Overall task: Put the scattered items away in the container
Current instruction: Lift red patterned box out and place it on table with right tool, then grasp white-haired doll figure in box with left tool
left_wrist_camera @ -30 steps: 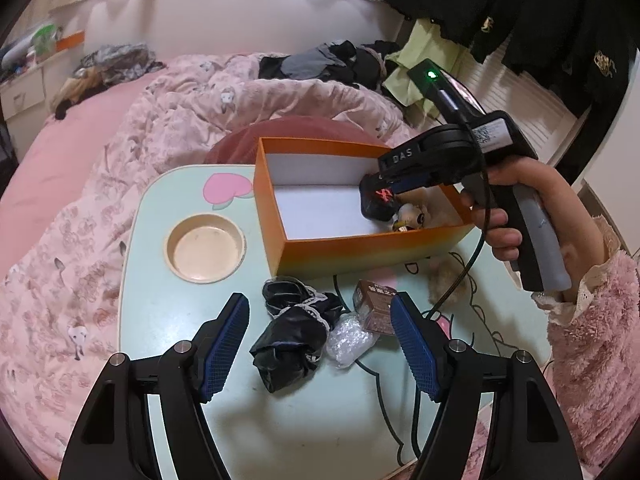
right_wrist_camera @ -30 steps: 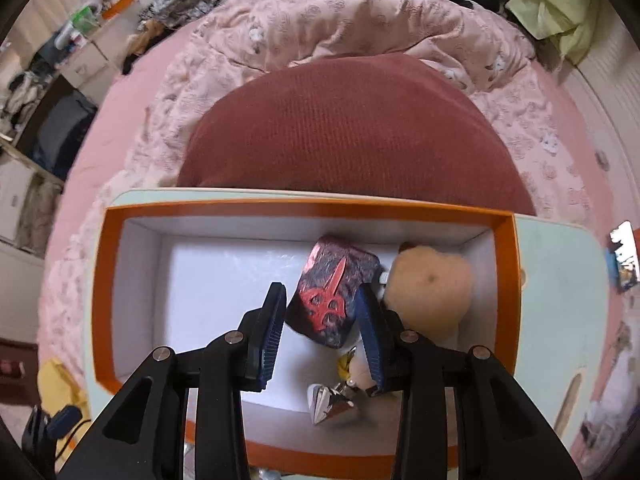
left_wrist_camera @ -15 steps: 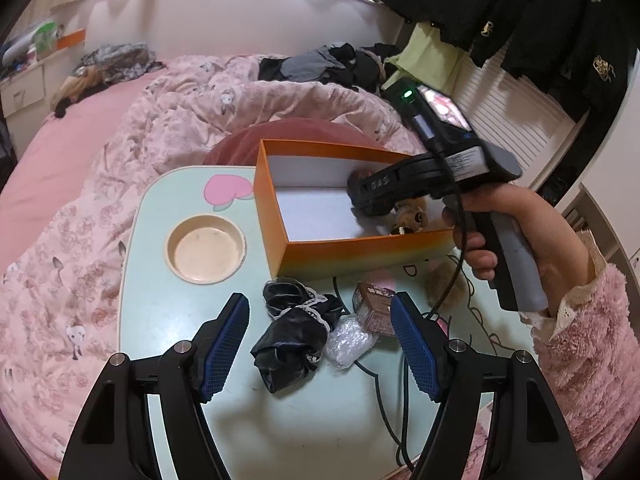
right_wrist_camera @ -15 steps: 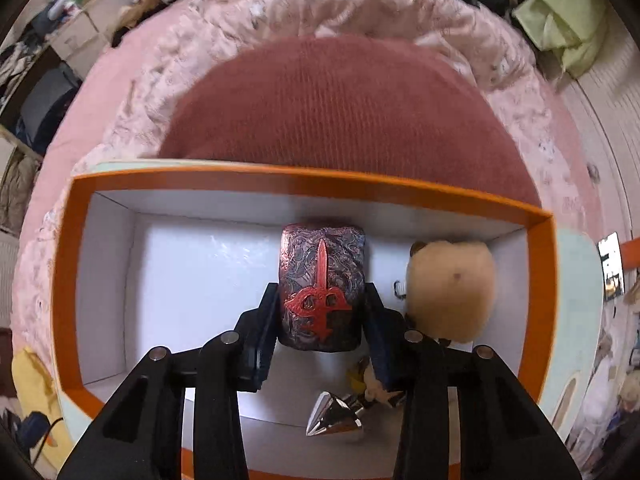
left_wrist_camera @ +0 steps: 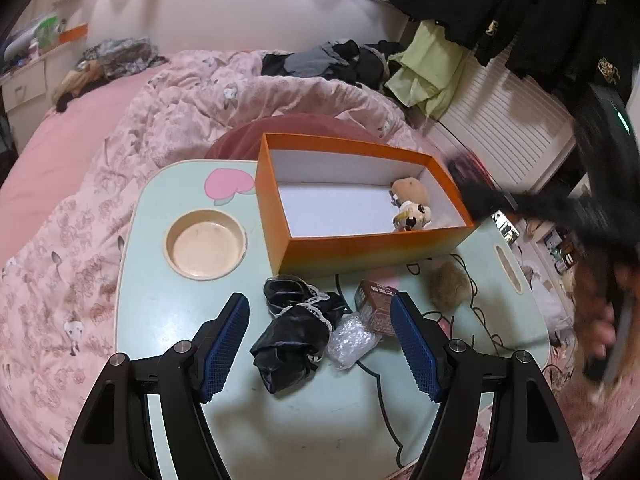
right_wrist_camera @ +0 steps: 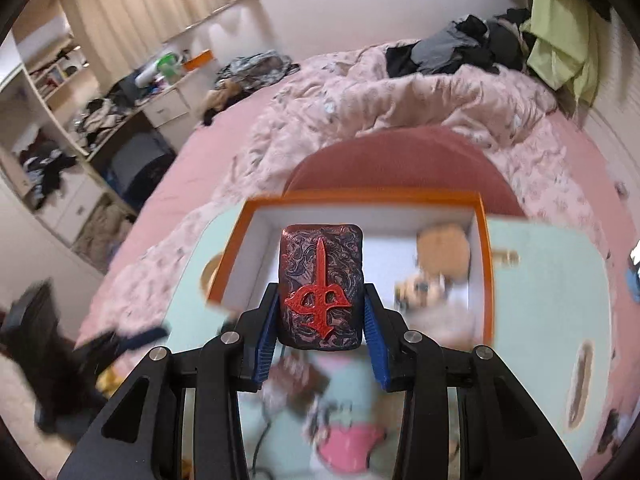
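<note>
Left wrist view: the left gripper is being held wide open and empty over the black cloth on the desk; the orange box is lying at twelve o'clock.

Right wrist view: the right gripper is clamping the dark case above the box's near edge. Judged best: the case should be lowered over bare white floor, at nine o'clock from the plush toy, before being released.

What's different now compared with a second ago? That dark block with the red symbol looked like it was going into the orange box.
The right gripper has pulled up and back out of the orange box, jaws still clamped on the dark block with the red symbol, so it never went in. The left gripper stayed put, open above the black cloth; the plush toys remain in the box.
</note>
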Demonstrator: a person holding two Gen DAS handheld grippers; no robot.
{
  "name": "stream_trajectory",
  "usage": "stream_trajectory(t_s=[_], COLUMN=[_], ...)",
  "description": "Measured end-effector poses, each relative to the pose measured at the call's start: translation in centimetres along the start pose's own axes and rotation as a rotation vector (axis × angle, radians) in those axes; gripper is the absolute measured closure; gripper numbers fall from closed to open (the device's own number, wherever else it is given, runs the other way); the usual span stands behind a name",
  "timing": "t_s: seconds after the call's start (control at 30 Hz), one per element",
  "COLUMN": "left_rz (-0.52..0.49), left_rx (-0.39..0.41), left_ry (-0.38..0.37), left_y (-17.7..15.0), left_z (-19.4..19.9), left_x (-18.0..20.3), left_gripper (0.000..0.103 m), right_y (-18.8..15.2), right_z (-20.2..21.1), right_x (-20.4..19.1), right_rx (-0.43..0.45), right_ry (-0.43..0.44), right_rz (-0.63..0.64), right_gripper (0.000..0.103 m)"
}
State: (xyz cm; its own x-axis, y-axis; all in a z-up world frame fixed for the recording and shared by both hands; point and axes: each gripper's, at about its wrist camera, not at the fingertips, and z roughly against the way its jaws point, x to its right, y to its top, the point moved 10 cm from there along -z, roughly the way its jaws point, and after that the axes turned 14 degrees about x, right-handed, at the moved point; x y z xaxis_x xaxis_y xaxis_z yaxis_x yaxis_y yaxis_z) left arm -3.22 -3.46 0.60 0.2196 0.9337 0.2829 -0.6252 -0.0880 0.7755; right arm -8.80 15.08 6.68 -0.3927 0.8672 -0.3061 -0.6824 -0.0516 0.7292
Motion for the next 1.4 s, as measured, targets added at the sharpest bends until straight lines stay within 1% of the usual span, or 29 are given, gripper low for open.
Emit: stream_trajectory(t_s=[0.07, 0.13, 0.23, 0.33, 0.43, 0.57, 0.67, 0.77, 0.87, 0.93, 0.97, 1.0, 1.03, 1.07, 1.1, 1.17, 1.2, 1.3, 1.4], left_rz=[-0.001, -0.002, -0.009, -0.019, -0.022, -0.021, -0.006, -0.002, -0.005, 0.014, 0.031, 0.050, 0.063, 0.066, 0.059, 0.054, 0.067, 0.117, 0.095], left_rx=[-0.007, -0.013, -0.023, -0.028, -0.030, -0.030, -0.031, -0.026, -0.029, -0.063, -0.097, -0.128, -0.156, -0.181, -0.204, -0.264, -0.290, -0.351, -0.368], left_ry=[0.001, -0.004, -0.014, -0.013, -0.014, -0.015, -0.028, -0.061, -0.118, -0.188, -0.233, -0.258, -0.262, -0.251, -0.225, -0.150, -0.132, -0.162, -0.105], left_y=[-0.3, -0.5, -0.8, -1.0, -1.1, -1.1, -1.0, -0.5, 1.0, 2.2, 2.9, 3.4, 3.9, 4.3, 4.5, 4.4, 4.2, 3.5, 2.8], left_z=[-0.2, -0.3, -0.6, -0.7, -0.7, -0.7, -0.8, -0.9, -1.7, -2.9, -3.9, -5.0, -6.3, -7.6, -9.1, -12.6, -13.9, -16.4, -18.0], left_x=[0.2, 0.4, 0.9, 1.3, 1.5, 1.6, 2.1, 3.5, 6.0, 8.0, 9.1, 9.9, 10.6, 11.1, 11.3, 11.3, 11.3, 12.1, 12.1], left_gripper=[0.030, 0.030, 0.030, 0.030, 0.030, 0.030, 0.030, 0.030, 0.030, 0.030, 0.030, 0.030, 0.030, 0.030, 0.031, 0.035, 0.039, 0.040, 0.048], right_y=[-2.6, -5.2, -9.0, -10.8, -11.4, -11.0, -10.8, -10.1, -9.8, -9.8, -9.8, -9.9, -9.9, -10.0, -10.1, -10.3, -10.5, -11.0, -11.2], right_z=[1.1, 1.2, 0.6, -0.5, -1.5, -2.2, -1.6, -0.1, 2.1, 3.0, 3.3, 3.4, 3.5, 3.4, 3.3, 3.0, 3.1, 3.3, 3.4], right_x=[0.3, 0.8, 1.4, 1.8, 2.2, 2.2, 2.1, 2.4, 3.3, 3.8, 3.9, 3.9, 3.9, 3.8, 3.7, 3.7, 3.7, 3.9, 4.2], right_rx=[-0.014, -0.041, -0.084, -0.107, -0.111, -0.071, -0.039, 0.047, 0.132, 0.162, 0.174, 0.180, 0.183, 0.182, 0.178, 0.168, 0.165, 0.160, 0.159], right_ry=[0.036, 0.047, 0.026, 0.014, -0.013, -0.101, -0.118, -0.133, -0.117, -0.104, -0.096, -0.091, -0.083, -0.077, -0.073, -0.061, -0.056, -0.055, -0.050], right_rz=[-0.024, -0.032, -0.042, -0.058, -0.049, 0.000, 0.015, -0.002, -0.052, -0.081, -0.096, -0.106, -0.116, -0.124, -0.127, -0.130, -0.131, -0.136, -0.151], right_gripper=[0.062, 0.062, 0.062, 0.062, 0.062, 0.062, 0.060, 0.053, 0.051, 0.051, 0.051, 0.051, 0.051, 0.051, 0.051, 0.051, 0.051, 0.051, 0.051])
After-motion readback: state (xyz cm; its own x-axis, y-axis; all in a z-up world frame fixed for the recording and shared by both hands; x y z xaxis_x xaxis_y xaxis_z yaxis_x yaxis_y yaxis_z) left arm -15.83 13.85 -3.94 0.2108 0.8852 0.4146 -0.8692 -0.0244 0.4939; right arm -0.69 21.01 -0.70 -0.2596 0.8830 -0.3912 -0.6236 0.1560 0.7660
